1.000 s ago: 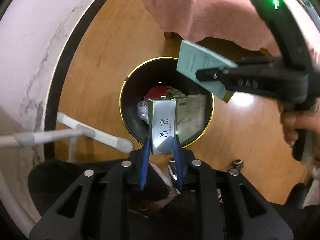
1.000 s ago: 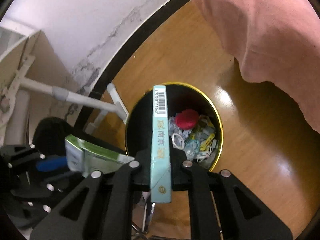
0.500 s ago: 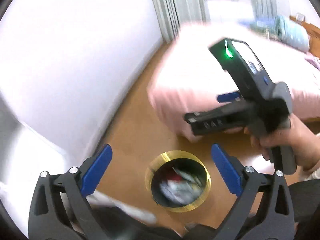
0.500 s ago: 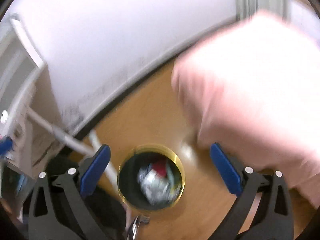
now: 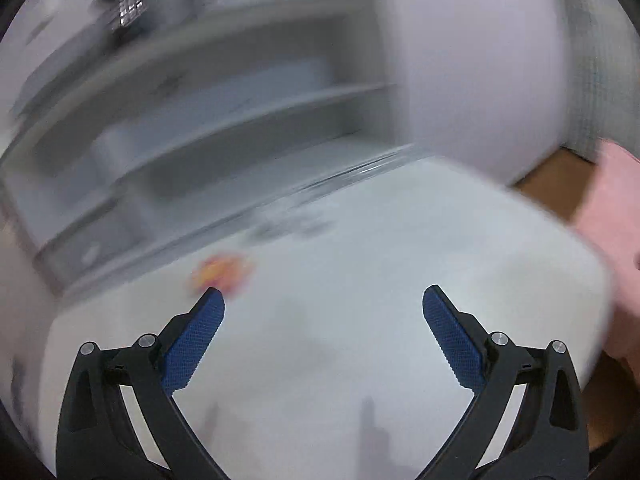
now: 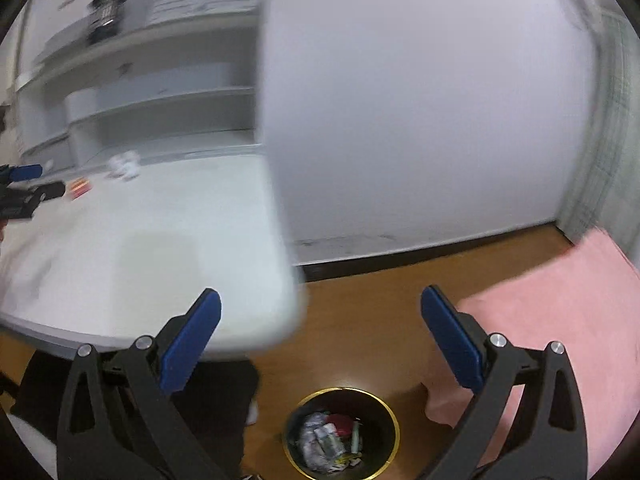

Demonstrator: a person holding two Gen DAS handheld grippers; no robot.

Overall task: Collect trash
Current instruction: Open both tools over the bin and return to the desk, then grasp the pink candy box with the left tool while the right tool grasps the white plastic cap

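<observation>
My left gripper [image 5: 323,300] is open and empty above a white table [image 5: 360,340]; the view is blurred. A small orange and red item [image 5: 220,276] lies on the table just beyond its left fingertip. My right gripper [image 6: 320,300] is open and empty, high over the floor. The black bin with a gold rim [image 6: 341,432] stands on the wooden floor below it, with mixed trash inside. In the right wrist view the orange item [image 6: 80,189] and a crumpled white wad [image 6: 126,165] lie on the table, with the left gripper [image 6: 24,192] beside them.
White shelves [image 5: 224,120] rise behind the table. A white wall [image 6: 420,120] with a dark skirting runs behind the bin. A pink bedcover [image 6: 560,340] lies at the right. A dark chair [image 6: 224,400] stands under the table's corner.
Both boxes left the grippers and both grippers opened. Both grippers then rose away from the bin, and the left one swung over the white table.
</observation>
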